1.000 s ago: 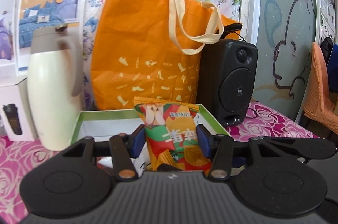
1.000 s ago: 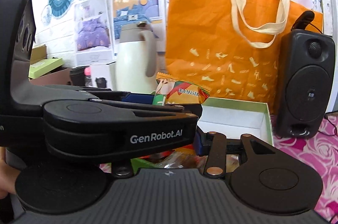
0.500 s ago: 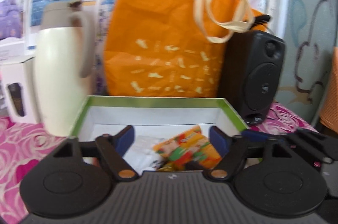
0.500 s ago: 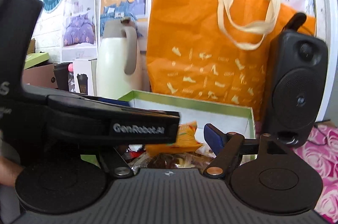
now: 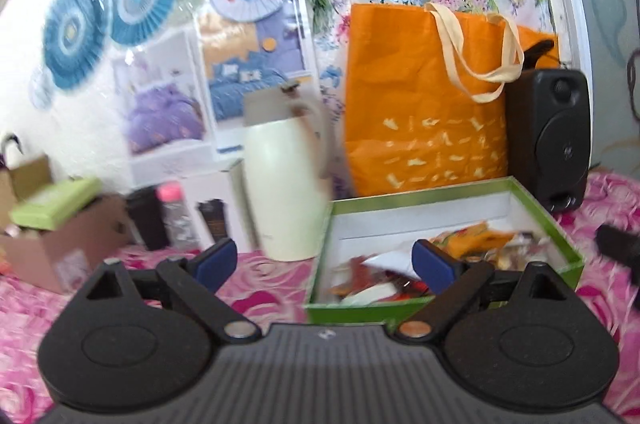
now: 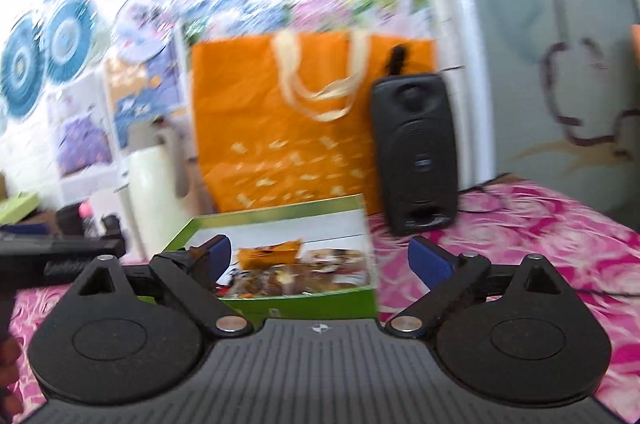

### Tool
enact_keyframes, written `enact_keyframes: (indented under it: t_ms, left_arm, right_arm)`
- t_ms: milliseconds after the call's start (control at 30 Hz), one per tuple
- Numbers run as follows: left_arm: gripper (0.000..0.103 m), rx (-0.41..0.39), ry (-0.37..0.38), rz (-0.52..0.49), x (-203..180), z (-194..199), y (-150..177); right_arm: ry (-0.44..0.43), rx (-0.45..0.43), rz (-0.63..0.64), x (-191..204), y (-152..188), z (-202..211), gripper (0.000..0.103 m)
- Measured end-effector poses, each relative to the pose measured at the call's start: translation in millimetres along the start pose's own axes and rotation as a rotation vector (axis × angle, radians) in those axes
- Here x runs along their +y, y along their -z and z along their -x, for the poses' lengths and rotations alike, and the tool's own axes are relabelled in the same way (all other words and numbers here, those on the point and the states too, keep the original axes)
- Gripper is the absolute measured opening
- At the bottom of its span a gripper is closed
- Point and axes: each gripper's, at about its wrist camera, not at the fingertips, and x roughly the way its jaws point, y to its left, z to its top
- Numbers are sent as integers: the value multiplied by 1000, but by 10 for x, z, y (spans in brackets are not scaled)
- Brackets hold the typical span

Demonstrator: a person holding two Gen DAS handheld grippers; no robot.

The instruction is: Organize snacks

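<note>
- The green-rimmed cardboard box with a white inside (image 5: pixel 532 202) sits on the pink rose-patterned tablecloth (image 5: pixel 260 284). It serves as the collection point, so its open top faces up and is free to reach from above.
- The snack packets (image 5: pixel 472 240) lie loose in a heap on the box floor. An orange packet (image 6: pixel 268 253) rests on top of the pile. Exact count and type cannot be read through the blur.
- Behind the box stand a cream insulated jug with a grey lid (image 5: pixel 284 184), an orange paper carrier bag with cream handles (image 5: pixel 424 112) and a black loudspeaker (image 5: pixel 548 140). Judged from their position, they are background items and not part of the sorting.
- Your left gripper (image 5: pixel 326 260) has its jaws spread wide and opening a little further. Nothing is between them. Its right blue pad (image 5: pixel 434 260) sits in front of the box's near left corner; contact with the box is not evident.
- Your right gripper (image 6: pixel 320 256) has its jaws spread fully. Nothing is held. The box and its packets show through the gap, beyond the pads.
- Both grippers sit back from the box on the near side, so you have room to go for another snack. None is visible outside the box in either view.
</note>
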Motion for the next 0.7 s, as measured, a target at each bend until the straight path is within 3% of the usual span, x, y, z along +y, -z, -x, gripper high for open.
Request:
enact_keyframes:
  t_ms: [133, 400, 700]
  left_arm:
    - [93, -22, 12, 6, 72, 426, 43]
    - [93, 3, 151, 121, 212, 881, 34]
    - [93, 69, 115, 165, 309, 965, 81]
  right_arm:
    - [50, -13, -32, -42, 90, 317, 103]
    - [78, 51, -28, -20, 294, 592, 103]
    - [44, 101, -2, 144, 454, 656, 103]
